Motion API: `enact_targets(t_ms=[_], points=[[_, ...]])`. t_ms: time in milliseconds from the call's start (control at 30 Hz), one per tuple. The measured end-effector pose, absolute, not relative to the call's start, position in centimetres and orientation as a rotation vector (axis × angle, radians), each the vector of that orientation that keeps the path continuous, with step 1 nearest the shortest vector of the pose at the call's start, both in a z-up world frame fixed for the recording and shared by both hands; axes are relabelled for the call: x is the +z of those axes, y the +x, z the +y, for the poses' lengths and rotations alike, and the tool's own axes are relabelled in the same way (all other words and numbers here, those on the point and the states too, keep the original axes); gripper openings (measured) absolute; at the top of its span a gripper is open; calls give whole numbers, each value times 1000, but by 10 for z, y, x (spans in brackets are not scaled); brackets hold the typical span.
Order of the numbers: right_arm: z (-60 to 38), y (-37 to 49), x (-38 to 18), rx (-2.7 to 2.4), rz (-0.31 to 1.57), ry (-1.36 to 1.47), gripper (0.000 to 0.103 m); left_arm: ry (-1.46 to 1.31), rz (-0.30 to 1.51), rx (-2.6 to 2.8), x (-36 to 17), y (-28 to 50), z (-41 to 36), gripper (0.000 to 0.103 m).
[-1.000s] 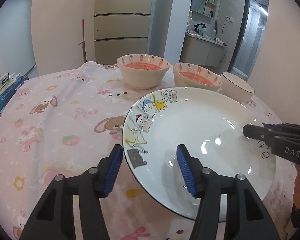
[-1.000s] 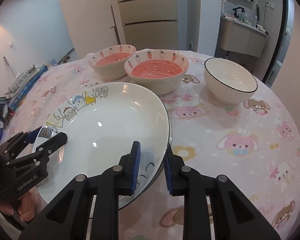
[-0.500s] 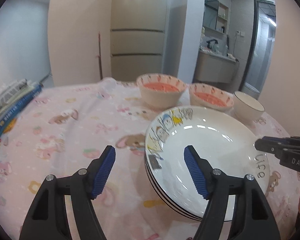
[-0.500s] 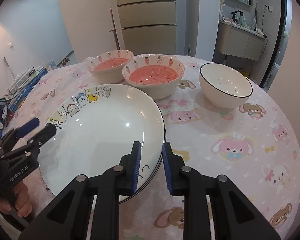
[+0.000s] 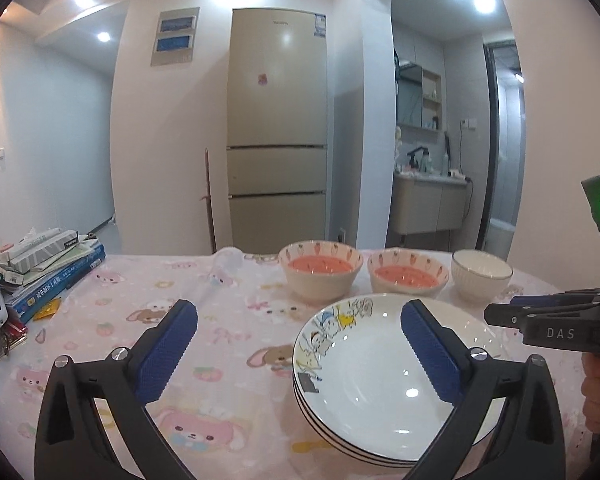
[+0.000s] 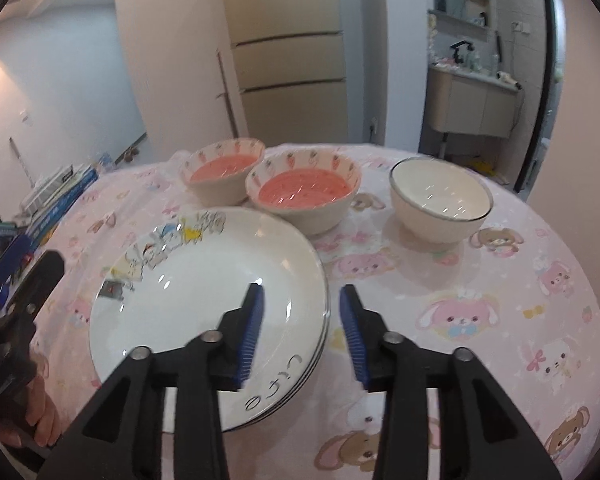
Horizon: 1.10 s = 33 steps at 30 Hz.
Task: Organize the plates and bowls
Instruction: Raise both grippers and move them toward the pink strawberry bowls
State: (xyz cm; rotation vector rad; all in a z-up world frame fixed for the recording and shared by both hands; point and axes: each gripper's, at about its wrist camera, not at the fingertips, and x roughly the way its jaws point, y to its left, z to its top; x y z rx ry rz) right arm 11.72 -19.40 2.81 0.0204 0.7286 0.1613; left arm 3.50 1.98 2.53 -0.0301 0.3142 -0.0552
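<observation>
A stack of white plates (image 5: 380, 384) (image 6: 204, 288) with cartoon animals on the top rim lies flat on the pink tablecloth. My left gripper (image 5: 299, 310) hovers above and short of the stack's left edge, its jaws opening wide with nothing between them. My right gripper (image 6: 302, 289) is at the stack's right rim, jaws opening; the rim lies between the pads, untouched. Behind the stack stand two carrot-patterned bowls (image 6: 224, 172) (image 6: 304, 192) with pink insides and a white bowl (image 6: 440, 200) with a dark rim.
Books and boxes (image 5: 48, 268) are piled at the table's left edge, with keys (image 5: 4, 336) beside them. A hand (image 6: 40, 416) holds the left gripper's handle at the lower left. A fridge (image 5: 276, 140) stands beyond the table.
The top plate, held tilted between both grippers, now rests flat on the stack. Both grippers have opened off its rim. The left gripper has risen, drawn back and tipped upward.
</observation>
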Motion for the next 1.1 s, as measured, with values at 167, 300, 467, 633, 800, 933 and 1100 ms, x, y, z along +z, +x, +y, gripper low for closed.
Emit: enact_targets(t_ms=[167,300,467,633,800,933,1100], points=[[-200,104,47,126,570,33,85,-43,207,-60,30,25,23,103],[-192,94,58,82,462,-34,98,-49,168,-41,34,26,29,103],[-187,86,64,115,395,-54,98,-35,138,-11,37,24,36,103],[-190,80,66,92,296,-48,98,-96,55,-89,44,8,42,103],[-194,81,63,279,247,-27,98,-45,4,-25,52,0,37,103],[-195,80,63,282,243,0,98,-7,13,19,52,-2,34,103],[-192,76,68,287,255,-16,98,-4,31,-23,57,-4,31,103]])
